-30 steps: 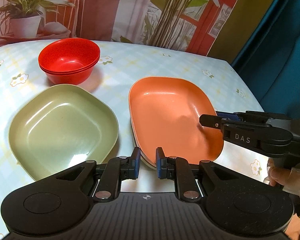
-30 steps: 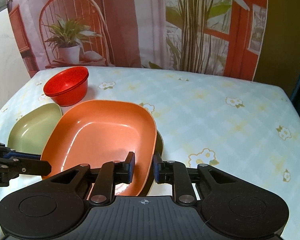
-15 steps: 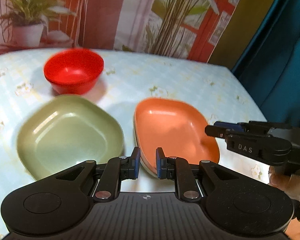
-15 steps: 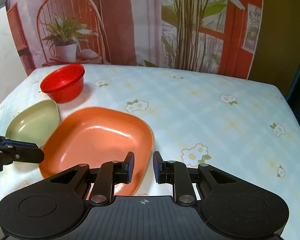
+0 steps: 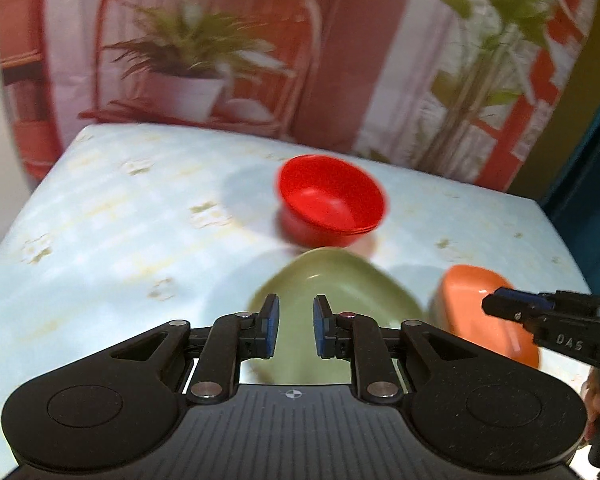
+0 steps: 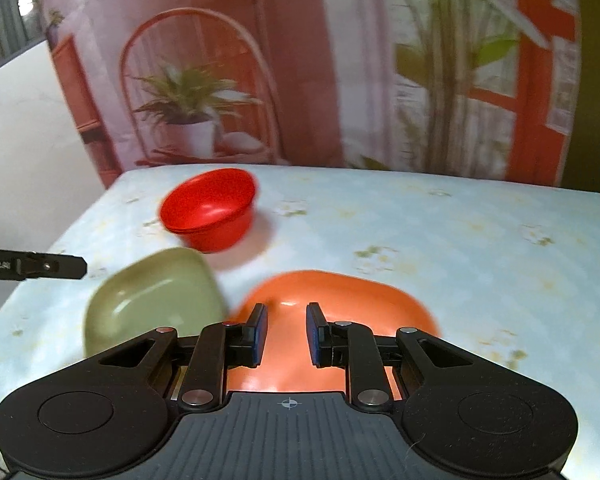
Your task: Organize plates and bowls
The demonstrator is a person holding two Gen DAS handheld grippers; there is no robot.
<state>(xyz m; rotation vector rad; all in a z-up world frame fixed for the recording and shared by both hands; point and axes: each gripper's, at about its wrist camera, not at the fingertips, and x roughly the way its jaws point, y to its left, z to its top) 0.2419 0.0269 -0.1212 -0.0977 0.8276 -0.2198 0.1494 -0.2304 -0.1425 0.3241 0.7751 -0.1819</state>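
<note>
- The left gripper (image 5: 293, 330) has its blue-padded fingers apart with nothing between them; it hangs above the table, not touching any dish.
- Directly ahead of and below those fingers lies the olive-green square plastic plate (image 5: 332, 300), its near edge hidden under the gripper body, one corner pointing away toward the bowls.
- Just beyond that far corner sit the red round plastic bowls (image 5: 332, 200), nested as a stack; whether plate and bowls touch is lost in motion blur.
- The right gripper (image 6: 286, 334) is likewise parted and empty, poised over the orange rounded-square plastic plate (image 6: 340, 300), which lies straight ahead under its fingers.
- From the right gripper, the green plate is just to the left of the orange one, the bowls farther ahead and left.
- Judgement: each hand is nearest its own plate, so stacking the green plate falls to the left one, moving toward the right.
- All dishes rest on the pale blue floral tablecloth (image 6: 480, 240).
</note>
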